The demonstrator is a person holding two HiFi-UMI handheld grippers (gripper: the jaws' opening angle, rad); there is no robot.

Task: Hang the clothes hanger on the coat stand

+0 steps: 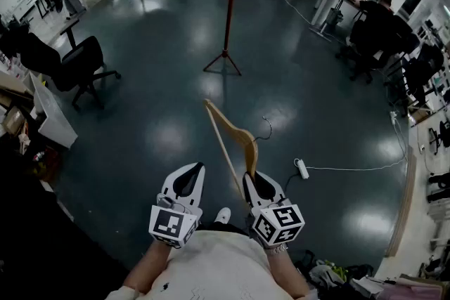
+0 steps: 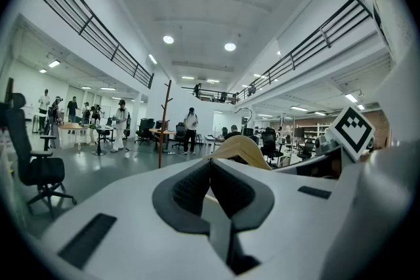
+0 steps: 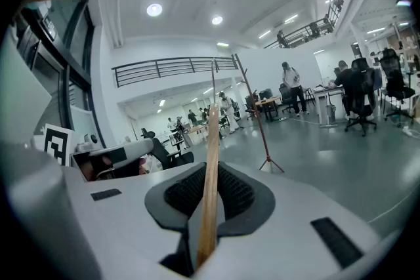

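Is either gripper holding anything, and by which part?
The right gripper grips the wooden hanger at one outer end of its frame. The left gripper is shut and empty.

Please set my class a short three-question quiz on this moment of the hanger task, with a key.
1. True or false: the left gripper has its jaws together with nothing between them.
2. The coat stand is: A) lying flat on the floor; B) upright across the floor ahead, apart from both grippers; C) touching the right gripper.
3. Fill in: the right gripper's jaws are shut on the wooden ____.

Key: 1 true; 2 B; 3 hanger.
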